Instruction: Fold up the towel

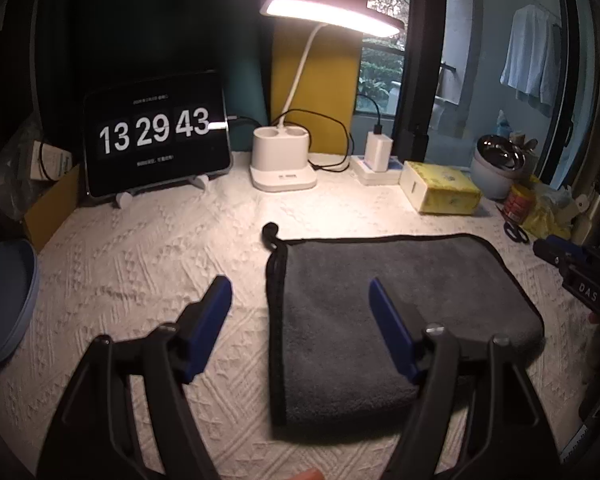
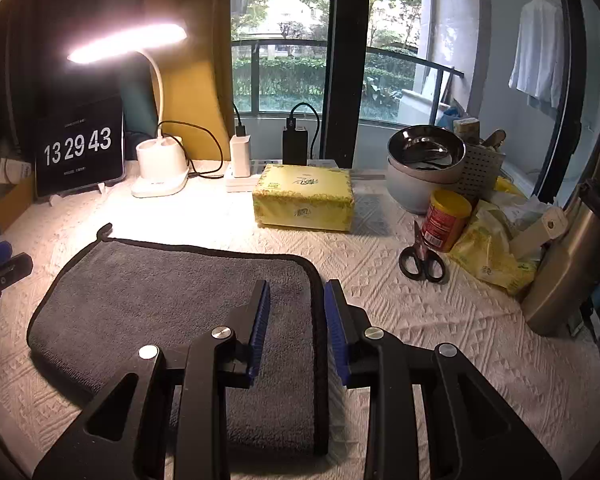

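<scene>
A grey towel with black trim (image 1: 380, 304) lies folded flat on the white textured cloth; it also shows in the right wrist view (image 2: 160, 304). A black hanging loop (image 1: 270, 234) sticks out at its far left corner. My left gripper (image 1: 300, 292) is open and empty, its jaws straddling the towel's left edge from above. My right gripper (image 2: 296, 304) is open with a narrower gap, empty, its jaws either side of the towel's right edge. The right gripper also shows at the right edge of the left wrist view (image 1: 572, 268).
At the back stand a tablet clock (image 1: 156, 136), a lit desk lamp (image 1: 284, 160), a charger and power strip (image 1: 378, 160) and a yellow tissue box (image 2: 304, 196). Scissors (image 2: 422, 256), a red can (image 2: 446, 220), steel bowls (image 2: 424, 160) and a flask (image 2: 568, 264) crowd the right. A blue dish (image 1: 4, 300) sits left.
</scene>
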Demonstrator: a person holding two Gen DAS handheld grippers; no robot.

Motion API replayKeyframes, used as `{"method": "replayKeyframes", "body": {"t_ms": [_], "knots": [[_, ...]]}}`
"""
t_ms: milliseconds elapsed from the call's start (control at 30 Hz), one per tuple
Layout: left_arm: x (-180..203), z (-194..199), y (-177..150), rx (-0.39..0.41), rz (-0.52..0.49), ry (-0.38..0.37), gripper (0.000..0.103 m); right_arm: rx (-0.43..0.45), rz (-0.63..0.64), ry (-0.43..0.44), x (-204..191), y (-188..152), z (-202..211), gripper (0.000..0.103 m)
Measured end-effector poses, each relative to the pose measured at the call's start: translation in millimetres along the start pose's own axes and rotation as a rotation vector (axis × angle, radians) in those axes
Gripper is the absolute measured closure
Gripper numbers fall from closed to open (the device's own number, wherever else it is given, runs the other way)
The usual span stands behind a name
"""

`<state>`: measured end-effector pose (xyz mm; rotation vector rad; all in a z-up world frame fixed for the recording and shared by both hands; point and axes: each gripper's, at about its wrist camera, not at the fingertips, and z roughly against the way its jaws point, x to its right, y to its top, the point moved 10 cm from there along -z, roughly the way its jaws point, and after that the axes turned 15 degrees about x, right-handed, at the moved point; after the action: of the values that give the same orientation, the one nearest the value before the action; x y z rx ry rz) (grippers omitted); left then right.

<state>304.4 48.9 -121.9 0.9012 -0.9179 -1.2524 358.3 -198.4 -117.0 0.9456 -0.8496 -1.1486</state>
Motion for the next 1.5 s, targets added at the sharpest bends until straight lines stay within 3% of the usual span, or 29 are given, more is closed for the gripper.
{"method": "replayKeyframes", "body": {"t_ms": [733, 967, 1200, 1267, 1333, 1500], "knots": [[20, 70, 5, 0.065, 0.005, -0.054, 0.030, 0.049, -0.014, 0.007, -3, -8, 63, 0.072], [21, 99, 9, 0.109, 0.028, -0.068, 0.030, 0.068, -0.018, 0.028, -8, -7, 85, 0.072], [29, 130, 17, 0.188, -0.011, -0.079, 0.030, 0.108, -0.015, 0.043, -14, -1, 115, 0.072], [28, 140, 21, 0.214, -0.011, -0.067, 0.026, 0.128, -0.018, 0.046, -16, 3, 126, 0.072], [27, 152, 26, 0.245, 0.003, -0.066, 0.014, 0.144, -0.017, 0.054, -18, 7, 137, 0.072], [28, 180, 37, 0.323, 0.015, -0.064, 0.009, 0.192, -0.007, 0.070, -25, 17, 168, 0.070]]}}
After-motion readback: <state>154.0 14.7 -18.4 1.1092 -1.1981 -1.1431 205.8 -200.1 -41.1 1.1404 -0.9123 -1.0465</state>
